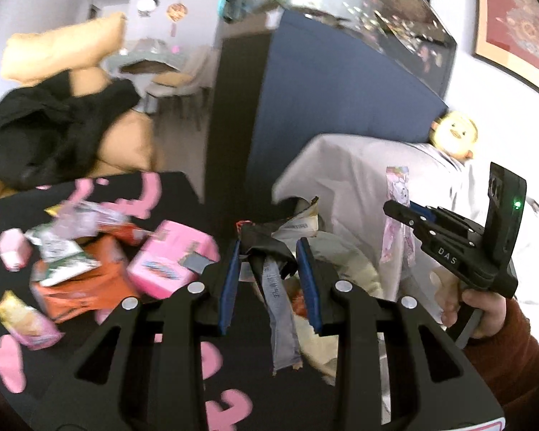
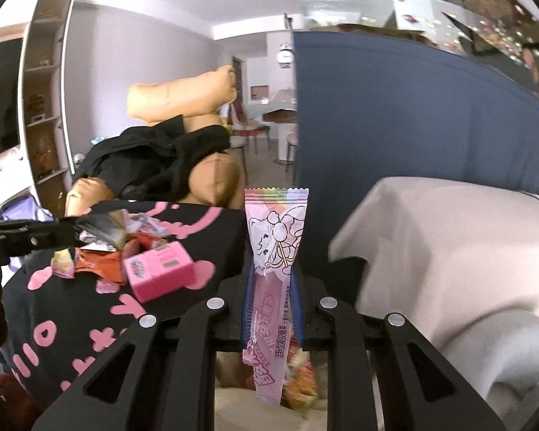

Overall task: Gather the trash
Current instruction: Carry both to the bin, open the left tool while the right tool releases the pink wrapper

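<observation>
Holding a dark crumpled wrapper between our left gripper fingers, we grip a pink cartoon-printed wrapper upright in the narrow right gripper. More trash lies at nine o'clock on the black pink-patterned worktop: a pink box beside orange packets.
</observation>
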The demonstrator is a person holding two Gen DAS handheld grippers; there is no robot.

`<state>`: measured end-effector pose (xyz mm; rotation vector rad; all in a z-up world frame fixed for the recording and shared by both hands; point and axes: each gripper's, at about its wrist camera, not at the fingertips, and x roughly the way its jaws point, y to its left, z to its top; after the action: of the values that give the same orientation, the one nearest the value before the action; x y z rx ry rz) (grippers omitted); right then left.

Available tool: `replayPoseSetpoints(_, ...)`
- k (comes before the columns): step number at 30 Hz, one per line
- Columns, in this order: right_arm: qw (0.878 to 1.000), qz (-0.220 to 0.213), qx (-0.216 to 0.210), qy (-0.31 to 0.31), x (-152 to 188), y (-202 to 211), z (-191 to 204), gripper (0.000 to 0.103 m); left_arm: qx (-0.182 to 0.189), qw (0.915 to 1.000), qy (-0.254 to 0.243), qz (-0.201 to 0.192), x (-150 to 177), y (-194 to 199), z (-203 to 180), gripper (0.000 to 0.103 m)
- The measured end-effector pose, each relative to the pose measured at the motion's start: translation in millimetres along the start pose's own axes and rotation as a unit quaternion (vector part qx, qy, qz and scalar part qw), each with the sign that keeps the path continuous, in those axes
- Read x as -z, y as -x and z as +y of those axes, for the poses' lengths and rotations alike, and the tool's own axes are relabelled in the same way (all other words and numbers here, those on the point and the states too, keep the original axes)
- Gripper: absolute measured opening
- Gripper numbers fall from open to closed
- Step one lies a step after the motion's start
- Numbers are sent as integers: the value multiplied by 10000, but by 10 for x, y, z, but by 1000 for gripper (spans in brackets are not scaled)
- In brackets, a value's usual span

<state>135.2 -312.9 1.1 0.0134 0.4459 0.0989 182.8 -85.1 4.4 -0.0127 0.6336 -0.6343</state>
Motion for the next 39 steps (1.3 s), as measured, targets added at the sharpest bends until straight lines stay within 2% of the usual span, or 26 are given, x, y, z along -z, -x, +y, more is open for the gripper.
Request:
replayPoseSetpoints(6,9995,-48,257,-196,112,118,-347,18,407,9980,97,480,125,-513,-253,30)
replayPoseSetpoints(13,9981,-40,380,-478,277,161,-674,18,511,9945,119,910,258,-1011,-401,30)
replayPoseSetpoints(18,9973,48,417,-598,360,130,-751,18,677,9902,297,1181,267,-1386,-457,30)
replayPoseSetpoints(19,9973,61,423,-605,357,115,-748,18,724,9896,316,1205,258,-1444,-470,34)
replayPoseSetpoints(20,9972,74,425,-618,361,107,-753,18,811,9884,345,1239,245,-1501,-480,43)
replayPoseSetpoints(22,9971,92,414,-639,367,87,-749,18,976,9859,440,1289,212,-1575,-485,52)
replayPoseSetpoints(26,9974,101,325,-629,366,50,-711,18,885,9895,483,1034,138,-1439,-426,60)
replayPoseSetpoints(31,9977,117,67,-666,352,-90,-554,18,481,9943,558,766,117,-1084,-218,60)
replayPoseSetpoints(39,9967,244,-359,-693,360,-505,-150,18,-124,9957,758,509,353,-576,248,60)
